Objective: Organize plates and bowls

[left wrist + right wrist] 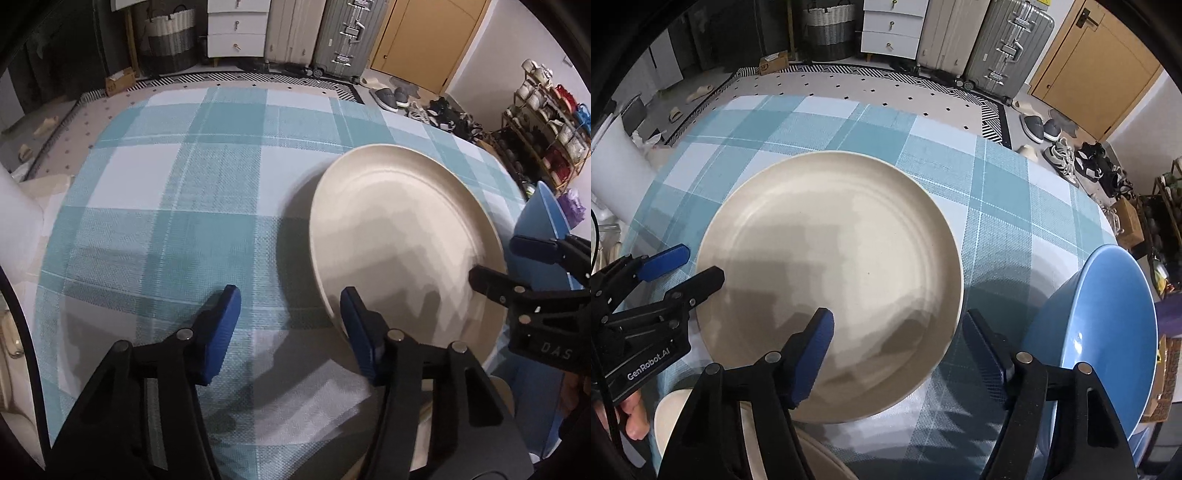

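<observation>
A large cream plate (831, 273) lies flat on the blue checked tablecloth (166, 206). My left gripper (291, 295) stands open astride the plate's left rim, with one finger over the plate (406, 236) and the other over the cloth; no pad presses on it. In the right wrist view the left gripper (703, 263) shows at that rim. My right gripper (899, 315) is open astride the near right rim, its left finger above the plate and its right finger above the cloth. It also shows in the left wrist view as the right gripper (493, 258).
A blue bowl (1100, 332) stands just right of the plate. Cream dishes (672, 417) sit at the near edge below the left gripper. Beyond the table are suitcases (1004, 40), a white drawer unit (890, 29), a basket (827, 29) and a shoe rack (546, 133).
</observation>
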The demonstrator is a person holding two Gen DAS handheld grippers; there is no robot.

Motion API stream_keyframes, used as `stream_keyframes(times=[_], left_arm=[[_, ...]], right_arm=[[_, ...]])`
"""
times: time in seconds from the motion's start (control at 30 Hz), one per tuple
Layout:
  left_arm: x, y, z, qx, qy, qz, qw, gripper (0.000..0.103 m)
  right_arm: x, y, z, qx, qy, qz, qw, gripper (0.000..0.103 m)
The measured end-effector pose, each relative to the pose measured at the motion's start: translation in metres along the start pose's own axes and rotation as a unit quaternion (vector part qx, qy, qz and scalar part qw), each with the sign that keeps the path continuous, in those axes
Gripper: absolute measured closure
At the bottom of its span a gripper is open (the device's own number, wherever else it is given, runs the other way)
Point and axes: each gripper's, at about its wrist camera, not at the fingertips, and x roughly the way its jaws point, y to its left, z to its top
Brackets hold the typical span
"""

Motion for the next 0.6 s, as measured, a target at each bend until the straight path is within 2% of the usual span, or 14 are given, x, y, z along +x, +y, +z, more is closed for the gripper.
stream_keyframes(times=[0.3, 0.43, 0.6], left_arm=[[-0.01, 0.025, -0.002, -0.013, -0.004, 0.028, 0.9995, 0.054], [-0.013, 0.031, -0.004, -0.016, -0.007, 0.03, 0.9994, 0.057], [-0.015, 0.029, -0.008, -0.013, -0.008, 0.022, 0.9996, 0.068]], right_arm=[[-0.003, -0.001, 0.002, 0.005, -0.005, 0.014, 1.0, 0.029], [-0.003, 0.005, 0.005, 0.004, -0.006, 0.026, 1.0, 0.04], [0.002, 0.016, 0.009, -0.005, 0.005, 0.028, 1.0, 0.044]])
